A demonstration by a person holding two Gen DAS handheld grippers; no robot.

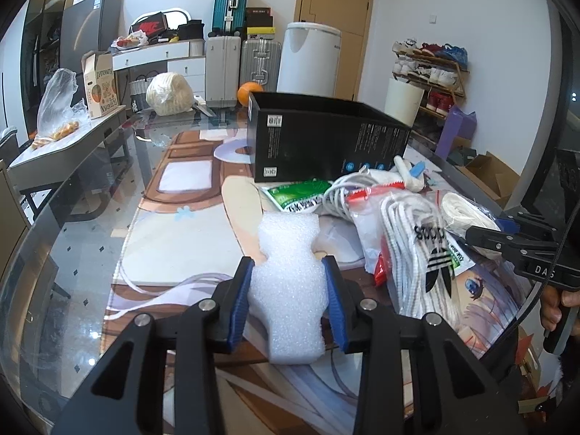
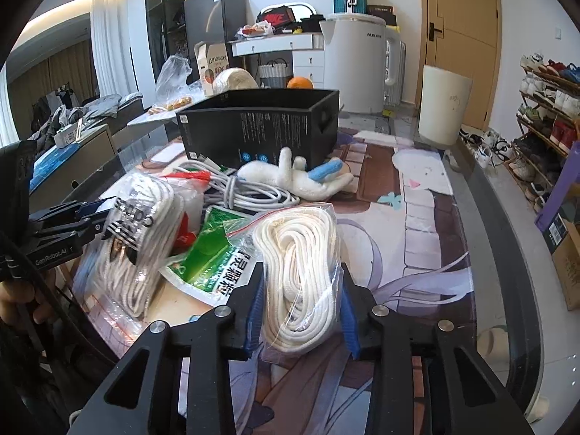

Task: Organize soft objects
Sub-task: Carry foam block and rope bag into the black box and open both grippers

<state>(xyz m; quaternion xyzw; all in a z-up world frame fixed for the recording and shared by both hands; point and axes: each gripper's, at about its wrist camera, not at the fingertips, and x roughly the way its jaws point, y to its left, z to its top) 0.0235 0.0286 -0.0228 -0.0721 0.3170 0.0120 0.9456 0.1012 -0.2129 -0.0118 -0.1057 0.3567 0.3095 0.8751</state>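
Gripping white foam piece (image 1: 290, 290) between its pads, left tool (image 1: 289, 282) sits in front of black box (image 1: 326, 137); right tool (image 2: 301, 290) clamps bagged white rope (image 2: 299, 272), nearer than box.

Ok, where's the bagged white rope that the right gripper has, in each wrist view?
Left wrist view: the bagged white rope sits at the right edge, ahead of the right gripper, beside the adidas pack.
Right wrist view: bottom centre, clamped in the right gripper.
Shared landmark: the black box behind the pile.
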